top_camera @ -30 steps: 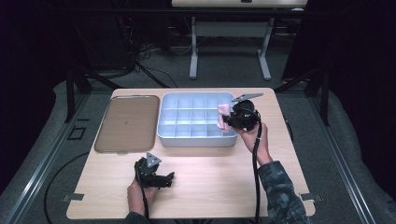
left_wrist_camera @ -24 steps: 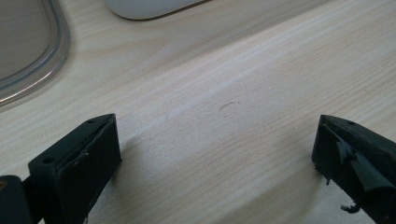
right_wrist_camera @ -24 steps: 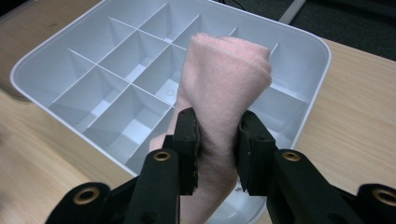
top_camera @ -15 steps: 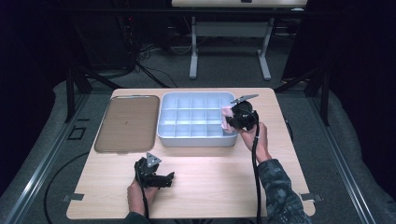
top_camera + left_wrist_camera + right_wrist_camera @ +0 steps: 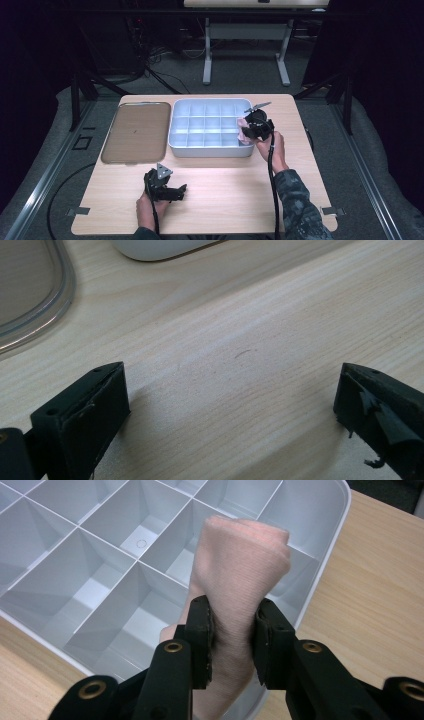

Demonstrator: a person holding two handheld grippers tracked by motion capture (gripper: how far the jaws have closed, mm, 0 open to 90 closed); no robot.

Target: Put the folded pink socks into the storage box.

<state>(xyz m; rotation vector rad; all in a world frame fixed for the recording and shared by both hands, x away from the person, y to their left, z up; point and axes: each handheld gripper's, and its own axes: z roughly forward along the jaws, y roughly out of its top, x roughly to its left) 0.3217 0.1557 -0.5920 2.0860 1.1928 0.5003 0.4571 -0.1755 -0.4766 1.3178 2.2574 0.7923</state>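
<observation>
Two grippers at work on a pale wooden table (image 5: 225,195); right gripper (image 5: 232,630) clamps a rolled pink cloth (image 5: 240,575), its pads pressed into the fabric on both sides, the roll bulging above the jaws; the right gripper view places this cloth over the near right corner of a grey compartment tray (image 5: 75,540), above the cells beside the right wall, though whether it touches the dividers I cannot tell; the high view gives the wider layout that the close view lacks: right gripper (image 5: 246,131) at the tray's (image 5: 205,150) right edge, cloth (image 5: 243,125) a small pink patch there, a flat brown lid (image 5: 135,132) lying just left of the tray; left gripper (image 5: 175,192) low at the near edge of the table, well apart from tray and cloth; left gripper view settles what the high view leaves too small: jaws spread wide, bare wood (image 5: 240,355) between them, the lid's clear rim (image 5: 60,295) and a corner of the tray (image 5: 160,247) at the top.
</observation>
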